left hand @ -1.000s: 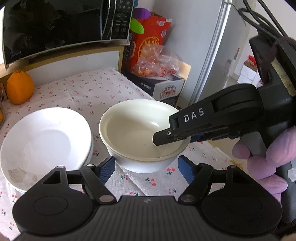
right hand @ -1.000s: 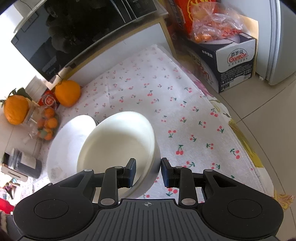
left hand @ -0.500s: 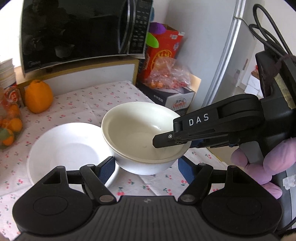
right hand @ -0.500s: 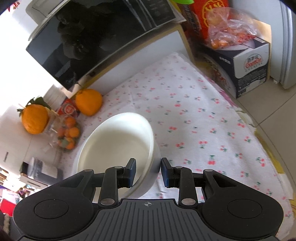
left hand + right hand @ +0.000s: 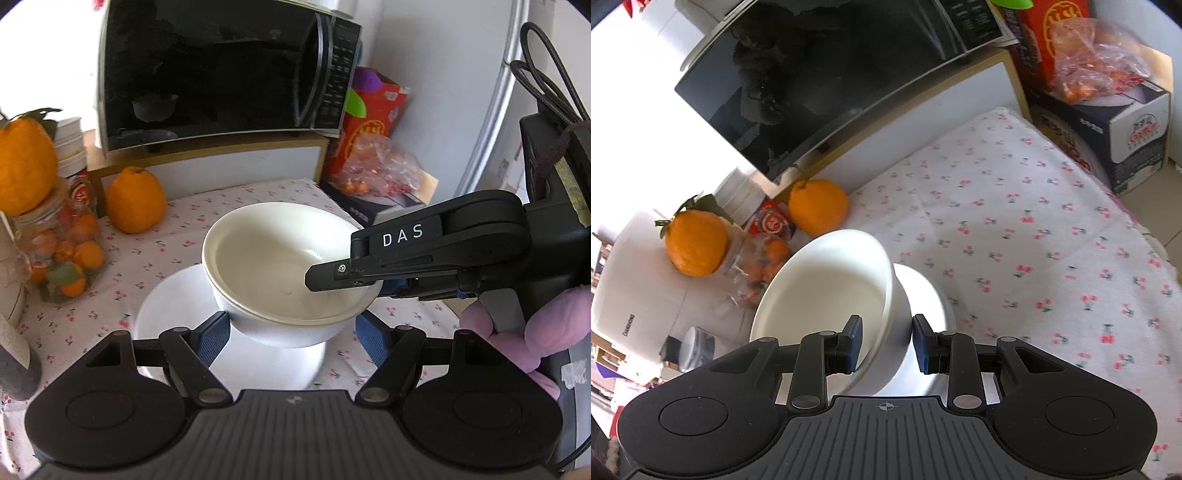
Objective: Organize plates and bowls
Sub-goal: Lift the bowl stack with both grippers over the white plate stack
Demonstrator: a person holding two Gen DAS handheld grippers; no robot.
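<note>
My right gripper (image 5: 886, 343) is shut on the rim of a stack of two white bowls (image 5: 827, 291) and holds it in the air over a white plate (image 5: 923, 291). In the left wrist view the bowls (image 5: 280, 273) hang above the plate (image 5: 173, 314), and the right gripper (image 5: 340, 277) comes in from the right, clamped on the near right rim. My left gripper (image 5: 293, 338) is open and empty, its blue pads either side of the bowls' base, just below it.
A black microwave (image 5: 221, 74) stands on a wooden shelf at the back. Oranges (image 5: 135, 201) and a jar of small oranges (image 5: 62, 251) are at the left. A box with a bag of fruit (image 5: 376, 177) is at the right. The cherry-print cloth (image 5: 1034, 229) covers the table.
My right gripper has lifted the bowls and carried them left, from beside the plate to above it. My left gripper has stayed open and followed below.
</note>
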